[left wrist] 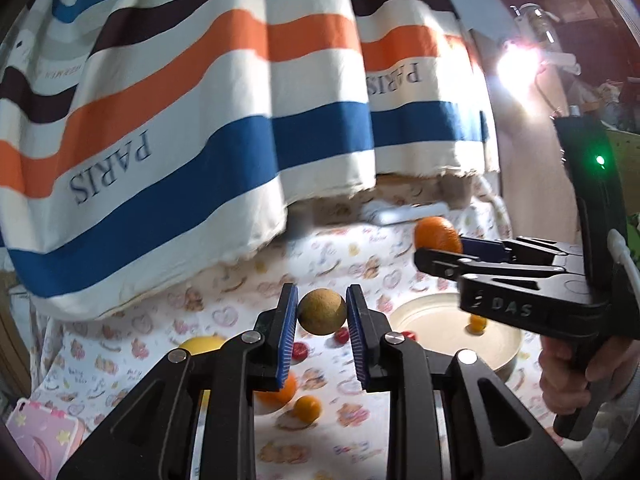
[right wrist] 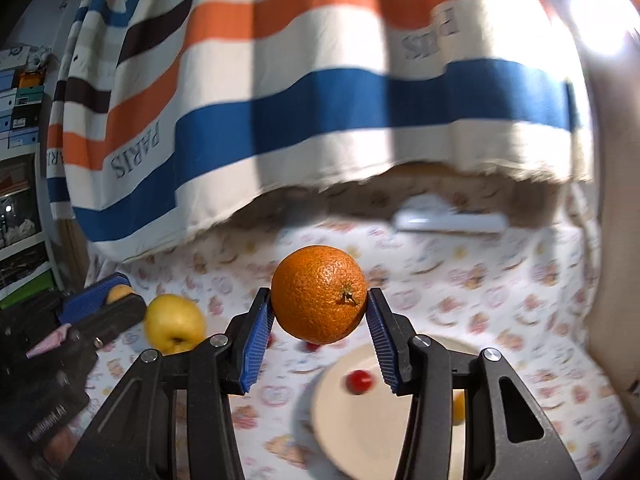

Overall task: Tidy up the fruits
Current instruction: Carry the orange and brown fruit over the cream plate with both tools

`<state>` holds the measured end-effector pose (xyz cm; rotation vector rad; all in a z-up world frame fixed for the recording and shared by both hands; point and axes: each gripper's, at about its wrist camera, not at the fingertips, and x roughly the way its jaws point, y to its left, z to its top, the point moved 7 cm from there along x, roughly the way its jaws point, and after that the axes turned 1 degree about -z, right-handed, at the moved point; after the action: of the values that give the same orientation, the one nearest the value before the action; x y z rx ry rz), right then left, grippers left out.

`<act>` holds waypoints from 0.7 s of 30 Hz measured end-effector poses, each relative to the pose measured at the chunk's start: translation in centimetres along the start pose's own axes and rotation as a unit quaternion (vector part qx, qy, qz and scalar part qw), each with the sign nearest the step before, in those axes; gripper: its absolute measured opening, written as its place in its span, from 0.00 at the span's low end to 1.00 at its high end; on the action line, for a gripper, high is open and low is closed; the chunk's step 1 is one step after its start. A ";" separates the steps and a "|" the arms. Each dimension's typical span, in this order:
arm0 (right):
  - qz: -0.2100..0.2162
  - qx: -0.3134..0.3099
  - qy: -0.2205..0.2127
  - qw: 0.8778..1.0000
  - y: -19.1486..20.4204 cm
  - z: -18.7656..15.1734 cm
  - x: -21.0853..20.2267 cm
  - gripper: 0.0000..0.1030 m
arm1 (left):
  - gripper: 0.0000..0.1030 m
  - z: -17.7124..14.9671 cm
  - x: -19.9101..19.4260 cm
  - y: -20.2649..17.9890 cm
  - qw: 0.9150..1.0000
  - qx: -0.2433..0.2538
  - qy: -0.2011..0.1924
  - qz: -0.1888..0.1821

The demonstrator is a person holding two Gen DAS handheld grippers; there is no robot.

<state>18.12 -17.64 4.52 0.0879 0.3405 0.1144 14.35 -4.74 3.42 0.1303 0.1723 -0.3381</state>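
Fruit in both grippers, we hold the load above the patterned tablecloth (left wrist: 404, 248): our left gripper (left wrist: 322, 312) pinches a small brown round fruit (left wrist: 322, 312) between its blue pads, and our right gripper (right wrist: 320, 294) clamps a large orange (right wrist: 320, 294) across its widest part, stalk end turned toward the right pad. Both fruits hang clear of the table, the orange above the near rim of the pale plate (right wrist: 360, 432). The step in hand looks like carrying each piece to the plate, and we judge it best done by keeping the squeeze steady, lowering level until the fruit is close above the plate, and parting the pads only then, since round fruit rolls; the right gripper should go first, as it is closer. Counting from near to far: one plate, with one small red fruit (right wrist: 358, 382) and one small yellow-orange fruit (left wrist: 477, 323) on it; on the cloth, one second orange (left wrist: 286, 394), one small orange fruit (left wrist: 307, 409), three small red fruits around the left pads, and one yellow apple (right wrist: 175, 323). Farthest back lies one white bar-shaped object (right wrist: 450, 222) under the striped curtain (left wrist: 200, 120).
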 end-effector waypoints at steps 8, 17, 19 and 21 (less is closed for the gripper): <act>-0.045 0.024 -0.009 0.999 -6.8 -0.6 -2.1 0.47 | 0.23 1.5 2.6 -4.4 0.999 -0.012 0.013 -0.038; -0.094 0.051 0.042 0.993 -11.2 -1.5 -0.4 0.47 | 0.23 -0.2 7.6 -7.0 0.993 -0.040 0.100 -0.042; -0.111 0.054 0.077 0.989 -11.7 -2.2 0.3 0.47 | 0.23 -1.1 8.6 -7.3 0.988 -0.048 0.140 -0.048; -0.101 0.069 0.102 0.987 -12.1 -3.0 0.8 0.47 | 0.23 -2.0 9.4 -7.7 0.983 -0.047 0.171 -0.051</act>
<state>19.05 -29.29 0.17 0.1789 0.5602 -0.1022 20.17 -14.62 -1.10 0.0858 0.5369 -0.4077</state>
